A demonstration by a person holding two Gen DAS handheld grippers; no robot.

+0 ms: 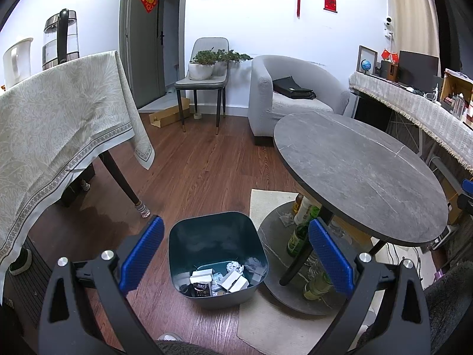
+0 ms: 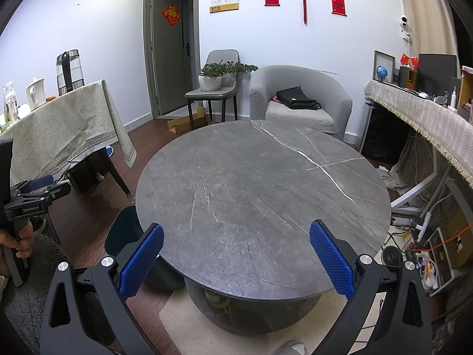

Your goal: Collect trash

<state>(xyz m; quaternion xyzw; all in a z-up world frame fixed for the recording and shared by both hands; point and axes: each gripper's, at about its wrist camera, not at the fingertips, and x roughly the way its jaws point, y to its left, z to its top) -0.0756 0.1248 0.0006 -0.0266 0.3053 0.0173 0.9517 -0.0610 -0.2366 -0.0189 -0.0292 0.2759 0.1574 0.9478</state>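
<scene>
A dark teal trash bin (image 1: 217, 257) stands on the wood floor beside the round grey table (image 1: 360, 174). It holds crumpled paper (image 1: 235, 267), small white boxes (image 1: 233, 282) and a dark packet. My left gripper (image 1: 236, 230) is open and empty, held above the bin. My right gripper (image 2: 236, 230) is open and empty over the near edge of the round table (image 2: 263, 195), whose top is bare. The bin (image 2: 124, 233) peeks out left of the table in the right wrist view. The left gripper (image 2: 38, 189) shows there at the far left.
Bottles (image 1: 298, 236) stand on the table's lower shelf. A cloth-covered table (image 1: 59, 124) with kettles is on the left. A grey armchair (image 2: 298, 100), a chair with plants (image 2: 215, 88) and a long desk (image 2: 428, 112) lie beyond. A beige rug (image 1: 275, 325) lies under the round table.
</scene>
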